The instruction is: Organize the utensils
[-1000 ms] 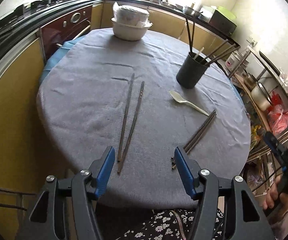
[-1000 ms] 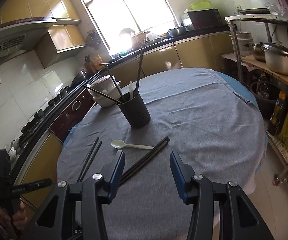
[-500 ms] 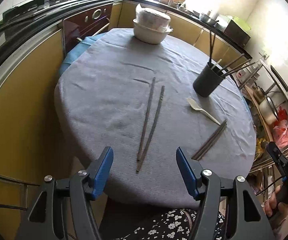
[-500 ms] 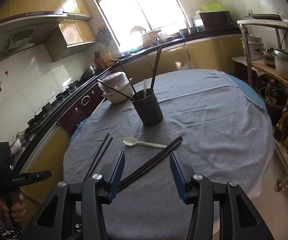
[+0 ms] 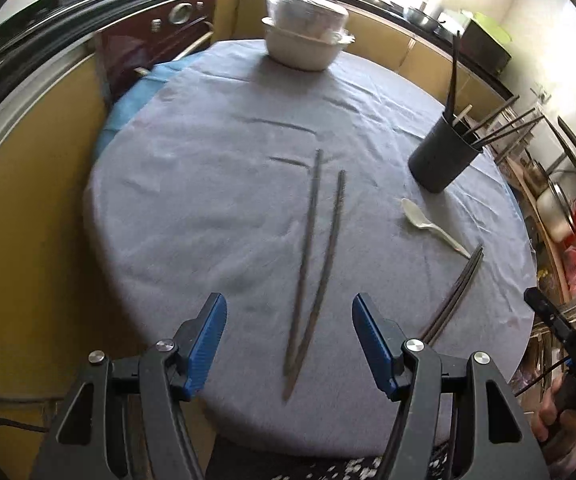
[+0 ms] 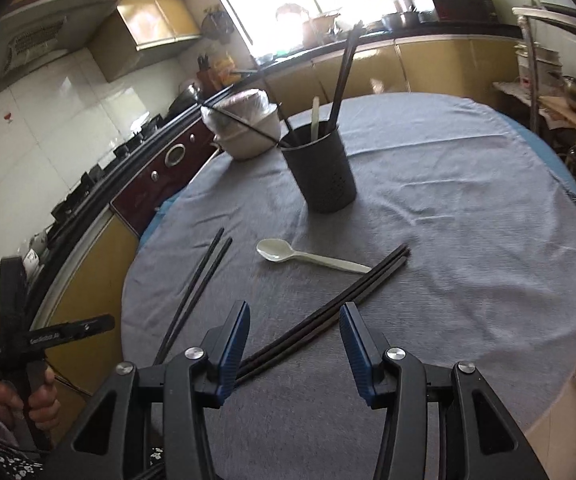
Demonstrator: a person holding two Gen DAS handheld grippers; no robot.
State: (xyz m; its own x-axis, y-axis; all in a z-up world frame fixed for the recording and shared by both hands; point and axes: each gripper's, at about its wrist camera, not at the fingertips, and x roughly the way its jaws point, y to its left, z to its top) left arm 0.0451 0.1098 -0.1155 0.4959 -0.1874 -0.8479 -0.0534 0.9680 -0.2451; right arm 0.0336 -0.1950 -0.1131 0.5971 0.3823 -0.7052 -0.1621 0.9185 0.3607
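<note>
Both grippers gaping, empty: left gripper (image 5: 289, 336) over chopstick pair (image 5: 315, 264), right gripper (image 6: 293, 338) over second pair (image 6: 327, 312); spoon (image 6: 307, 258), holder (image 6: 319, 170) at 12 o'clock. Risk: thin sticks splay, one slips the pinch

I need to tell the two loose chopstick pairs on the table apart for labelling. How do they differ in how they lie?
The left chopstick pair lies splayed, tips meeting near the table edge and spreading toward the bowl; the right chopstick pair lies tight and parallel. The left pair sits apart from the spoon; the right pair's far end lies beside the spoon's handle. Both are dark, flat on the grey cloth, outside the holder.
</note>
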